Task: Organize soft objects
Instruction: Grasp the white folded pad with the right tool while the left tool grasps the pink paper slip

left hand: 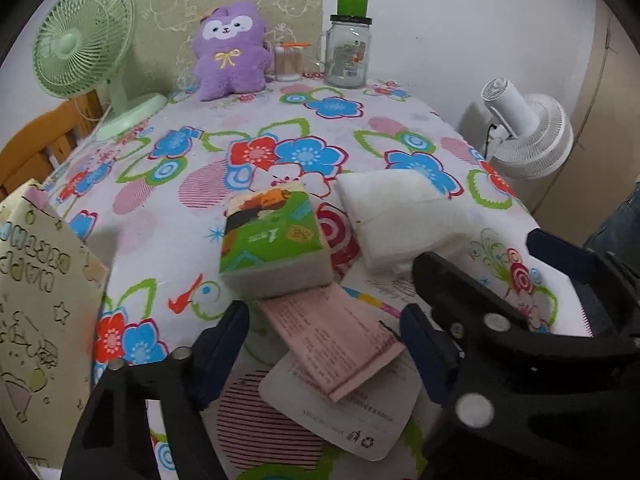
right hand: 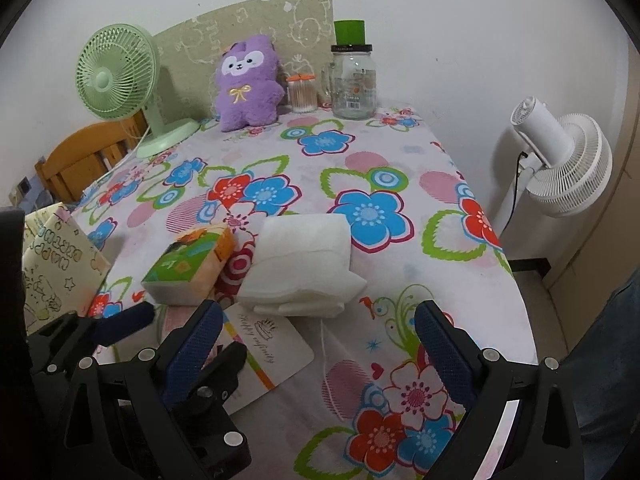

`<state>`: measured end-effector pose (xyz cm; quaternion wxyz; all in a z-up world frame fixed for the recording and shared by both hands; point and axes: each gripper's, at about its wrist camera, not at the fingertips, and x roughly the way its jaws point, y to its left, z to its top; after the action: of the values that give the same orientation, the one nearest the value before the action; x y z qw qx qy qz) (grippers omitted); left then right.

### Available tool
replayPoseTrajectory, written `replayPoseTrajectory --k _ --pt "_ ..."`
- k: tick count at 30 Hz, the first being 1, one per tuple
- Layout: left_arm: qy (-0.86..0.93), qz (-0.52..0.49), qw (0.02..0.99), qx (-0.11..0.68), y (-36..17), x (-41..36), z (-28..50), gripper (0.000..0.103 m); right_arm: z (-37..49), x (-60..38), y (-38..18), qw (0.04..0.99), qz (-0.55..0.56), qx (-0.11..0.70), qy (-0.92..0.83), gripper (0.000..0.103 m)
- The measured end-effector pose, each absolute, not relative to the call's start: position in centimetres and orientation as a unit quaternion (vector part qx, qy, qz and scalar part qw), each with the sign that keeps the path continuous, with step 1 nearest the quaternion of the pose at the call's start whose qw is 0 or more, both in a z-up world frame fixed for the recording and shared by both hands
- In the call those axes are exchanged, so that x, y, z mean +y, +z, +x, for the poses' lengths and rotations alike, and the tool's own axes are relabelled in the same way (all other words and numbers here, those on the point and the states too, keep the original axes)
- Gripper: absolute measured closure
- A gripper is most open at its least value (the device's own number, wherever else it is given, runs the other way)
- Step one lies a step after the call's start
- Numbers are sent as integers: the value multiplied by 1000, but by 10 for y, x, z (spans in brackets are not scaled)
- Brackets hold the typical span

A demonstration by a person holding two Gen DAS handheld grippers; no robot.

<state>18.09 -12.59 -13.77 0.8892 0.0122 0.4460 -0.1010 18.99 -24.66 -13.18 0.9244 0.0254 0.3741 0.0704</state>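
A table is covered with a flowered cloth (right hand: 360, 184) and is set against a plain white wall (right hand: 460, 32). A patterned green board (right hand: 256, 24) is leaned on that wall. A green desk fan (right hand: 116, 76) is stood at the far left corner, beside a wooden chair back (right hand: 80, 156). A white standing fan (right hand: 568, 160) is seen at the right.

Green fan (right hand: 116, 80), glass jar (right hand: 354, 82), cards (left hand: 340, 356)
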Motion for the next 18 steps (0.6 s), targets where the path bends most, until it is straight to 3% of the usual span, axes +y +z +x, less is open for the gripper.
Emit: replayPoseTrajectory --k 5,18 --pt "-117 20 889 442 -132 -125 179 53 198 -246 -135 922 28 379 69 5" --pt "-108 27 890 443 -132 -110 190 54 225 -228 -141 922 16 380 70 5"
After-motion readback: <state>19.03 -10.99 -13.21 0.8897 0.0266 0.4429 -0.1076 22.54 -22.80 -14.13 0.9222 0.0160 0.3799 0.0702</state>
